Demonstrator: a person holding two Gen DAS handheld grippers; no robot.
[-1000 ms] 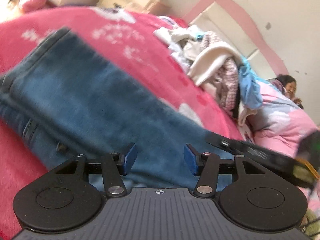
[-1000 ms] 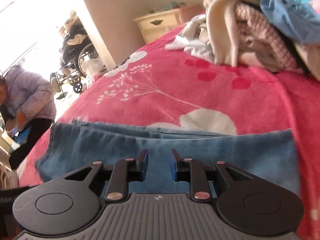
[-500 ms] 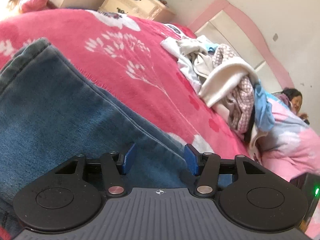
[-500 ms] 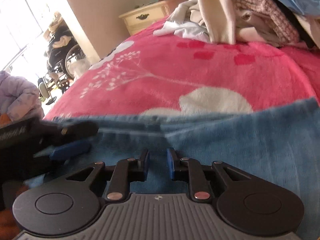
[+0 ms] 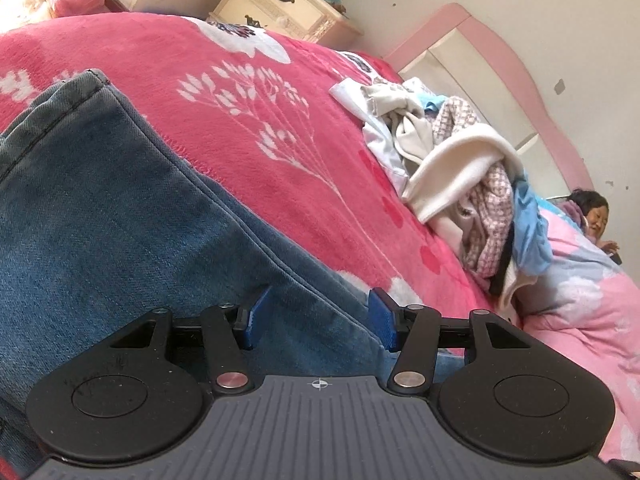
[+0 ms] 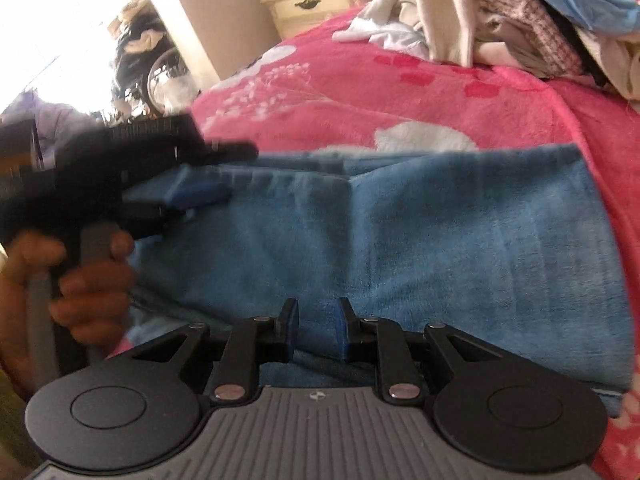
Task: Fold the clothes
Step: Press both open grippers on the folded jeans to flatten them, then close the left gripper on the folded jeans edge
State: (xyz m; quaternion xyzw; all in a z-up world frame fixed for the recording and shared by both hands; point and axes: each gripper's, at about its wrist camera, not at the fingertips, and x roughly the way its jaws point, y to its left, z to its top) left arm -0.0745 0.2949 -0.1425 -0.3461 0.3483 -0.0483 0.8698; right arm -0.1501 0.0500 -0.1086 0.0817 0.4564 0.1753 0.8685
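Note:
Blue jeans (image 5: 120, 220) lie folded on a pink flowered blanket (image 5: 248, 92). My left gripper (image 5: 316, 320) hovers open just over the jeans' long folded edge, with denim showing between its blue pads (image 5: 253, 320). In the right wrist view the jeans (image 6: 440, 232) spread across the bed and my right gripper (image 6: 318, 326) has its jaws narrowed on a fold of denim at the near edge. The left gripper (image 6: 228, 172) shows there too, blurred, held by a hand (image 6: 88, 276) at the jeans' left end.
A heap of unfolded clothes (image 5: 460, 168) sits on the blanket toward the pink headboard (image 5: 520, 68). A person (image 5: 592, 216) lies under a pink quilt at the far right. A cream nightstand (image 5: 280, 4) stands beyond the bed. A wheelchair (image 6: 156, 64) is near the bright doorway.
My left gripper has swept toward the jeans' end and come into the right wrist view. My right gripper has narrowed a little on the denim and moved closer to the bed.

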